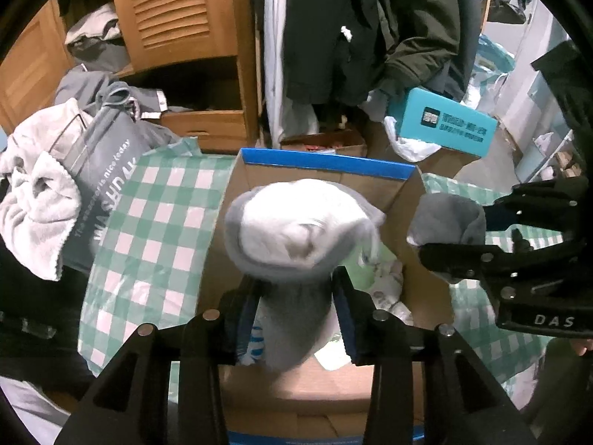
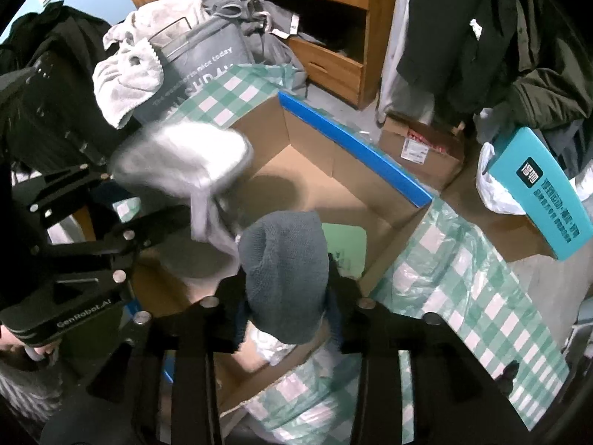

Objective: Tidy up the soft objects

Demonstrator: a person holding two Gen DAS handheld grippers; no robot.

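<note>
A light grey sock (image 1: pixel 300 233), blurred, hangs between the fingers of my left gripper (image 1: pixel 296 319) over an open cardboard box (image 1: pixel 326 163). Those jaws stand apart and the sock looks loose in the gap. The same sock (image 2: pixel 181 159) shows smeared at the left of the right wrist view. A dark grey knitted sock (image 2: pixel 285 263) sits between the fingers of my right gripper (image 2: pixel 287 315), not pinched in, above the box (image 2: pixel 352 148). From the left wrist view, the right gripper (image 1: pixel 456 230) reaches in from the right with that dark sock (image 1: pixel 444 218) at its tips.
The box lies on a green-and-white checked sheet (image 1: pixel 155 222) and holds white packets (image 1: pixel 389 289). A grey laundry bag (image 1: pixel 100 185) draped with a pale towel (image 1: pixel 37 204) stands left. A teal box (image 1: pixel 444 126), a wooden cabinet (image 1: pixel 185 37) and hanging coats (image 1: pixel 352 37) lie beyond.
</note>
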